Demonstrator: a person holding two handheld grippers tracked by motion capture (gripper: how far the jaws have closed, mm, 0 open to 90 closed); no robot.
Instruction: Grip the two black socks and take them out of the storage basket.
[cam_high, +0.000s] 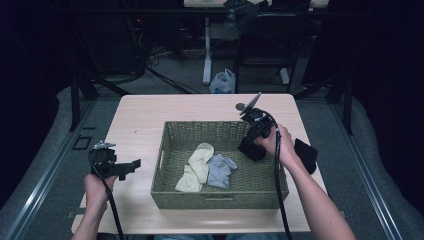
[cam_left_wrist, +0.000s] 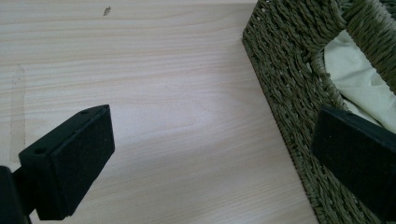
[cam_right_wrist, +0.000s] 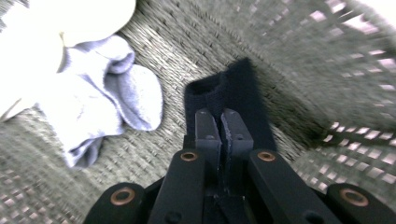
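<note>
A woven olive basket stands in the middle of the table. In it lie a cream sock and a grey-lilac sock. My right gripper hangs over the basket's right side, shut on a black sock whose end droops toward the basket floor beside the grey-lilac sock. Another black sock lies on the table right of the basket. My left gripper is held left of the basket, open, nothing between its pads; the basket wall and a cream sock lie just ahead.
The light wooden table has bare room left of and behind the basket. A small dark round object sits near the far edge. Beyond the table are desk legs, cables and a white plastic bag on the floor.
</note>
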